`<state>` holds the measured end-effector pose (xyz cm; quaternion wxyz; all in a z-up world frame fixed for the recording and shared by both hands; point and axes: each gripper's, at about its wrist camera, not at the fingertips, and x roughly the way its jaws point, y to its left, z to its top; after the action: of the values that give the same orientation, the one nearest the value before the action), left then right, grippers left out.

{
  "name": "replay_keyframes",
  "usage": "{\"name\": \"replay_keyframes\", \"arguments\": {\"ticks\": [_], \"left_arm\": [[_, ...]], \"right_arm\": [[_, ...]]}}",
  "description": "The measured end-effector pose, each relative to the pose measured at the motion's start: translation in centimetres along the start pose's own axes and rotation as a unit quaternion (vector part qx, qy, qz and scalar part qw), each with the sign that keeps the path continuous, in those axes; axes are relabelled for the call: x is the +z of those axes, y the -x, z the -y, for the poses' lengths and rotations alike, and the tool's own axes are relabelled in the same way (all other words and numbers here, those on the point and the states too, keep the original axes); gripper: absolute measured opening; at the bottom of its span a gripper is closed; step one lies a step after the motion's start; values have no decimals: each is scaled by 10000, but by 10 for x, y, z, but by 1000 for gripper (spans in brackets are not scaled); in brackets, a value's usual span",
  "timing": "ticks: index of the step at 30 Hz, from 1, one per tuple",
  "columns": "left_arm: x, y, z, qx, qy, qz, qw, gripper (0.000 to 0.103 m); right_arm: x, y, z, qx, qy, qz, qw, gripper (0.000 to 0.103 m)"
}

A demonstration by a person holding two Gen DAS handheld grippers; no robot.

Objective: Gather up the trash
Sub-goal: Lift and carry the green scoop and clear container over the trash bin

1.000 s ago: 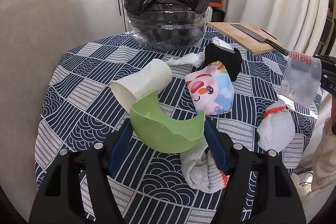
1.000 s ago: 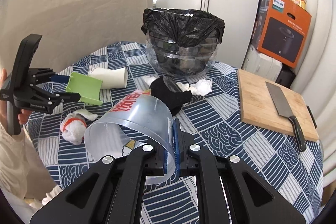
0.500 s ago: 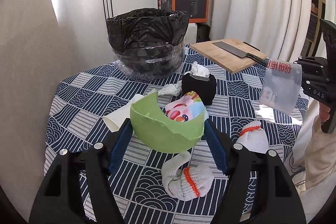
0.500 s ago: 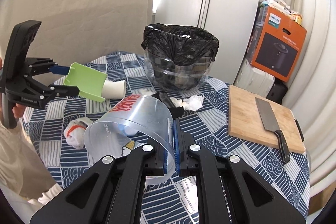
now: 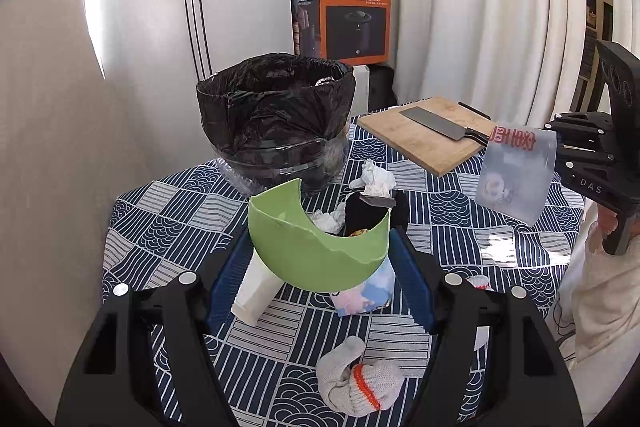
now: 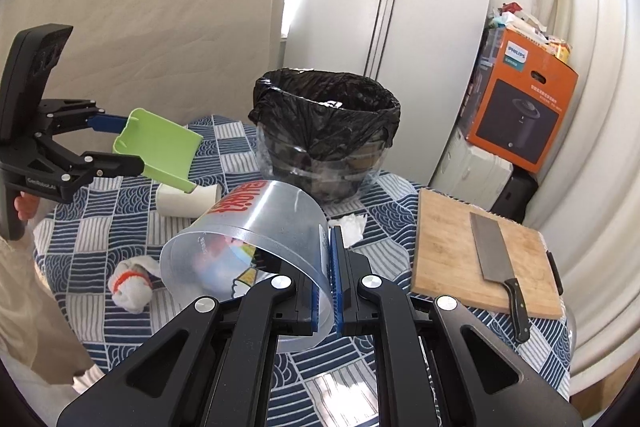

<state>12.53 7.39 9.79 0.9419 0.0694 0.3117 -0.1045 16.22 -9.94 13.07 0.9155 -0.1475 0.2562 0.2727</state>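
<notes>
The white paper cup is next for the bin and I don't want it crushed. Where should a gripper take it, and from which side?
The white paper cup lies on its side on the table, so I'd come from above and close lightly across the middle of its round wall. The thin wall would probably buckle under a hard squeeze.

We cannot read red print on clear cup (image 6: pixel 256 227). Green bowl shard (image 5: pixel 316 251) hides most of colourful packet (image 5: pixel 366 297) and part of white paper cup (image 5: pixel 256 291). Bin (image 6: pixel 324 131) contents unclear to us.
</notes>
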Motion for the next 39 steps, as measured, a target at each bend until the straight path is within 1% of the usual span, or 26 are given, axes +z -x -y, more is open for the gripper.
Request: {"name": "replay_keyframes", "arguments": {"ticks": [2, 5, 12, 18, 31, 39], "left_arm": [[6, 0, -3, -68, 3, 46, 10000, 69], [16, -1, -8, -35, -9, 110, 9999, 69], [37, -12, -22, -88, 85, 215, 9997, 69], [58, -17, -36, -138, 159, 404, 9990, 69], [108, -43, -55, -231, -97, 671, 9974, 69], [133, -73, -69, -256, -220, 658, 9973, 69]], "right_arm": [[5, -2, 4, -18, 0, 20, 10000, 5], [13, -8, 8, -49, 37, 28, 10000, 5], [35, -26, 15, -56, 178, 26, 9998, 5], [53, -40, 25, -40, 170, 106, 9998, 5], [94, -77, 49, -46, 19, 237, 9997, 5], [125, -101, 65, -140, -42, 450, 9989, 5]]}}
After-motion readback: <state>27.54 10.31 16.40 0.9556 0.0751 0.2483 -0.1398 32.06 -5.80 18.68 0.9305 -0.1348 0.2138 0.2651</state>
